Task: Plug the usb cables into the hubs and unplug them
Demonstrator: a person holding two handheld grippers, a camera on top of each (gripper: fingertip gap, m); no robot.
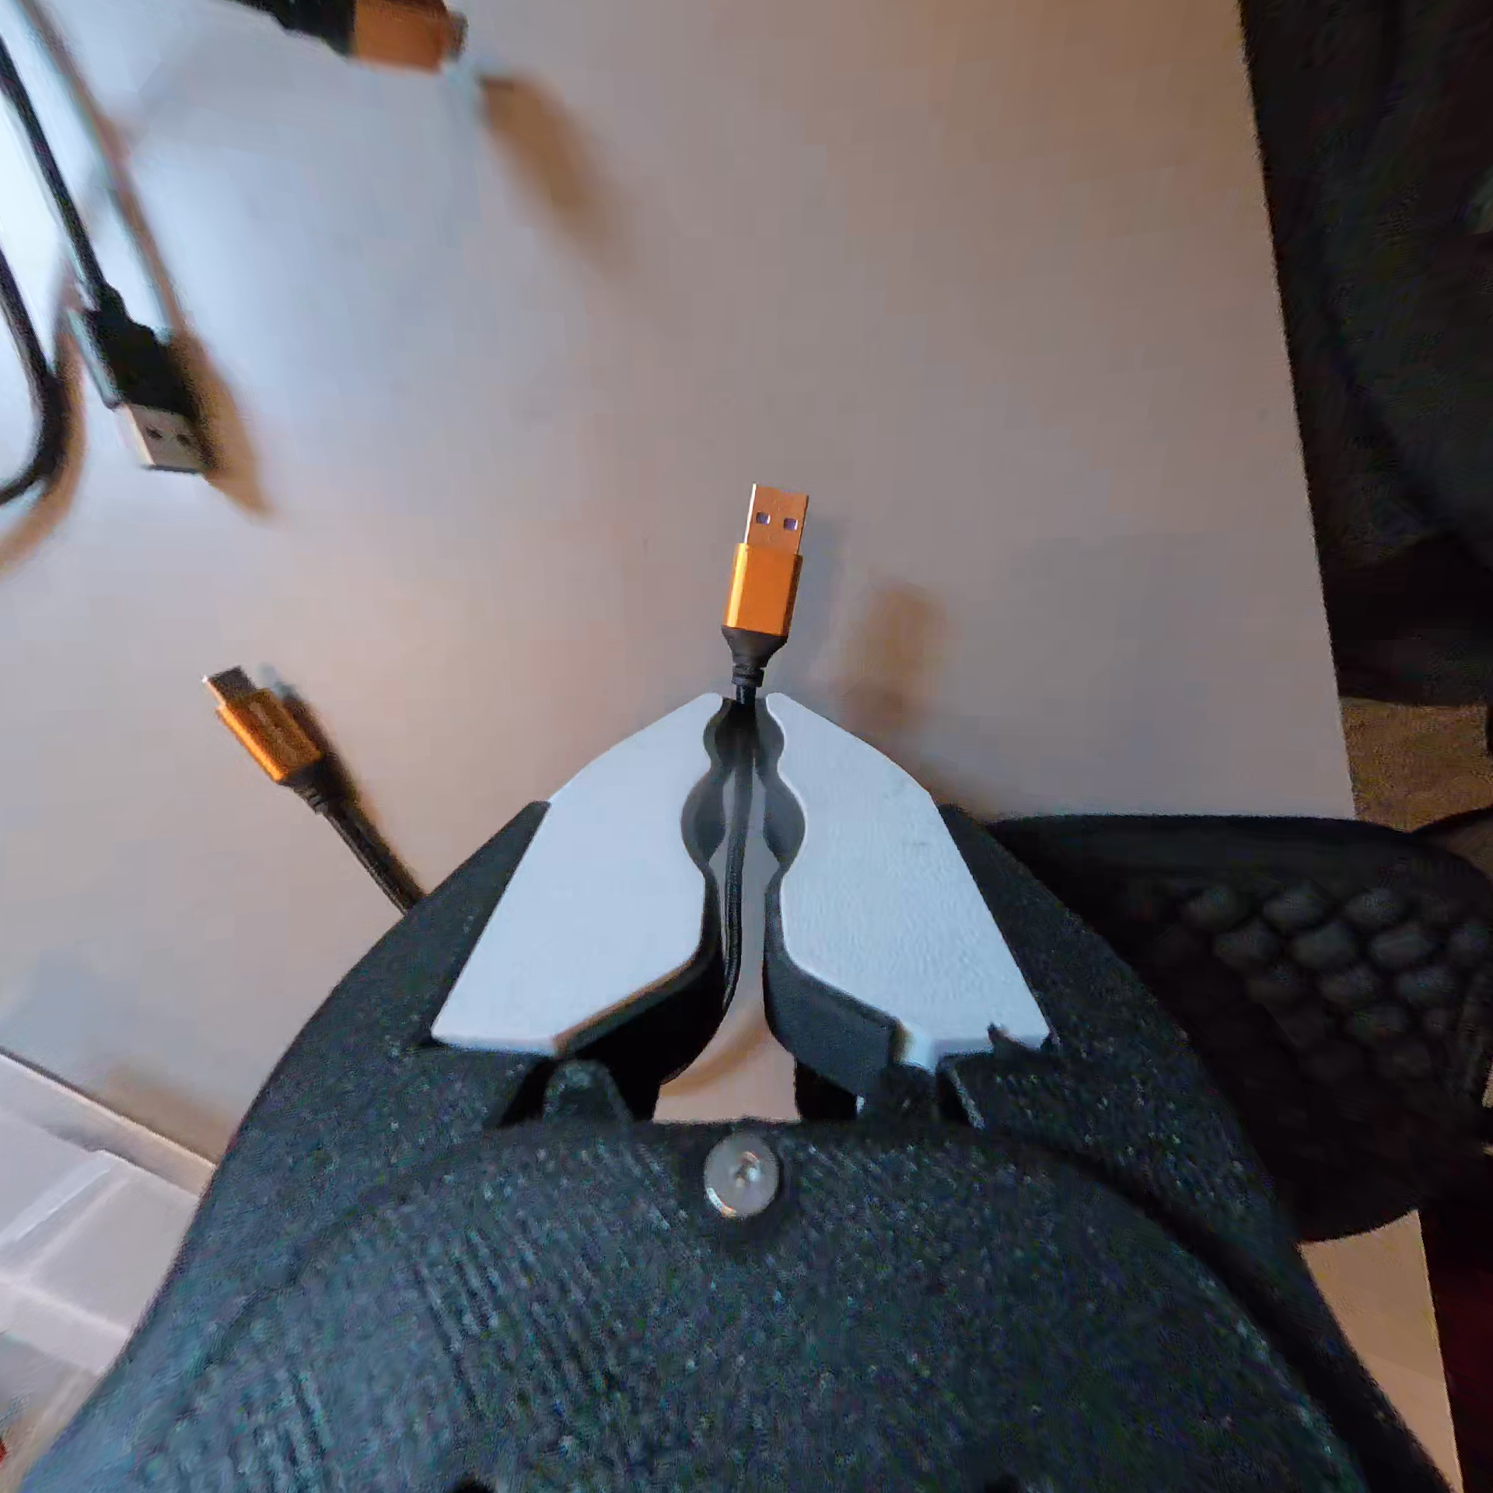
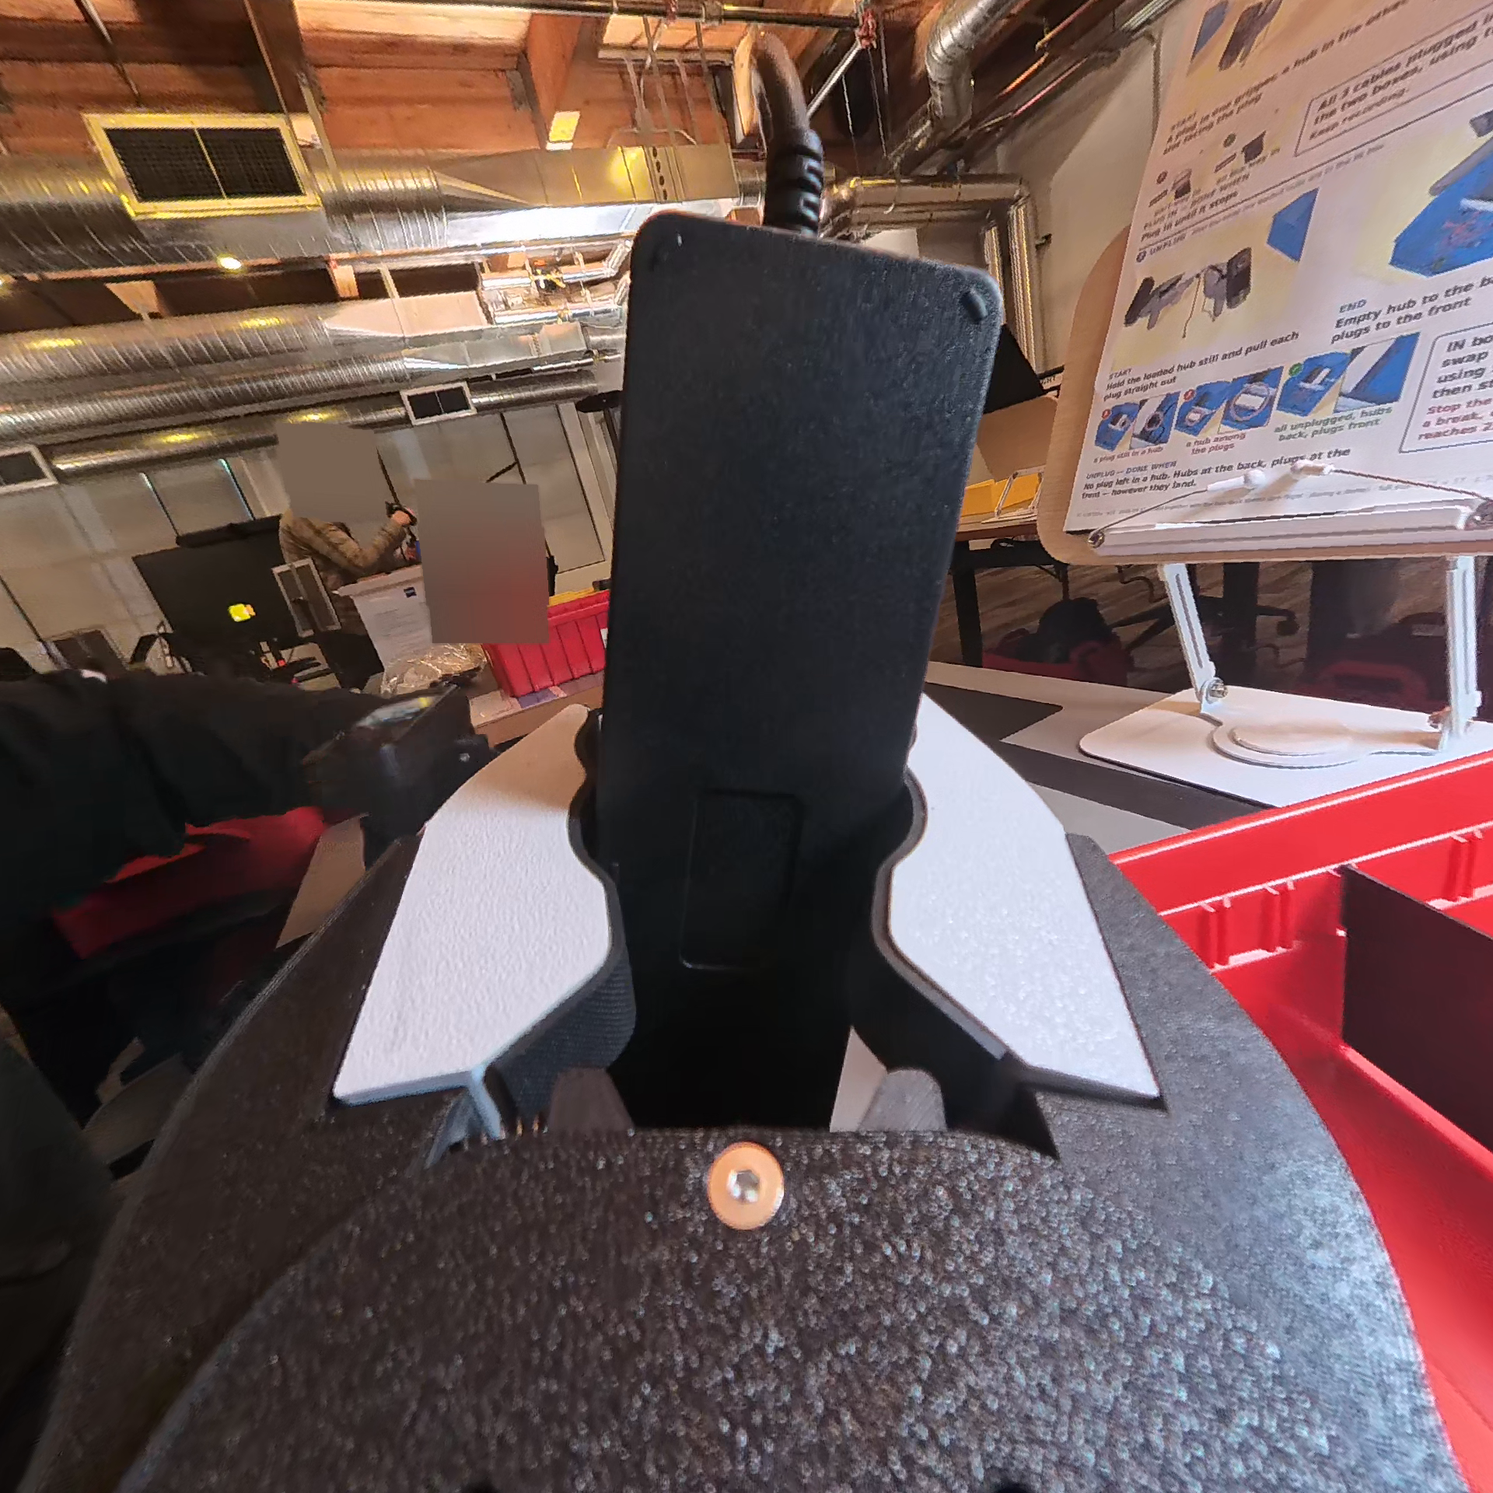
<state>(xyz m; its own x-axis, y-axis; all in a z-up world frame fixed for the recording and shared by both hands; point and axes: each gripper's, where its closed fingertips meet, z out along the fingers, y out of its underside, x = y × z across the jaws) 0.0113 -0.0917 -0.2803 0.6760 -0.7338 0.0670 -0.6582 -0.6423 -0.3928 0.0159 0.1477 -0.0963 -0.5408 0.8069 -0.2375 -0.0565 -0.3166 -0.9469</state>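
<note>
Left tongs (image 1: 744,701) are pinching the orange USB-A cable (image 1: 766,583); right tongs (image 2: 751,759) are clamping the black hub (image 2: 796,517) beside the red bin (image 2: 1325,953) (contents unseen).

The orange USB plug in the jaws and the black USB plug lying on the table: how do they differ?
The orange USB plug has an orange metal shell; the black USB plug has a black housing. The orange one is held off the white table, its cable pinched by the left gripper; the black one lies loose on it. Both have bare rectangular metal tips.
</note>
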